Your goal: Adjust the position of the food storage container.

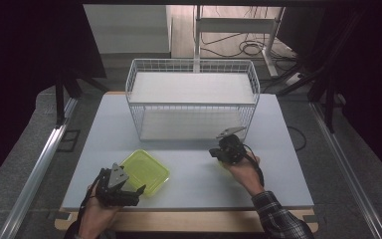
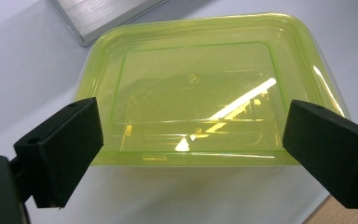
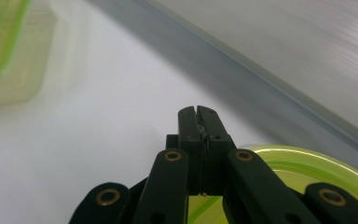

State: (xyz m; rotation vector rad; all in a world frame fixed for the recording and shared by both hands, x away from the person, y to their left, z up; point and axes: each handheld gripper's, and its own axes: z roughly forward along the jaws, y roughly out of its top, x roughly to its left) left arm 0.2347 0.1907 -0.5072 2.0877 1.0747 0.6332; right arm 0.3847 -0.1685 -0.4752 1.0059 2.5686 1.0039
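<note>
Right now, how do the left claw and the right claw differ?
The left claw stands open, its jaws either side of the green tub; the right claw is shut on a green lid. The left sits near the table's front edge; the right is nearer the wire basket. Both are black.

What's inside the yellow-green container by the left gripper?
The container looks empty; its clear bottom shows light reflections and the table beneath. Open left gripper jaws flank its near wall.

The translucent yellow-green container sat open and upright on the table; its matching lid was held edge-on.
</note>
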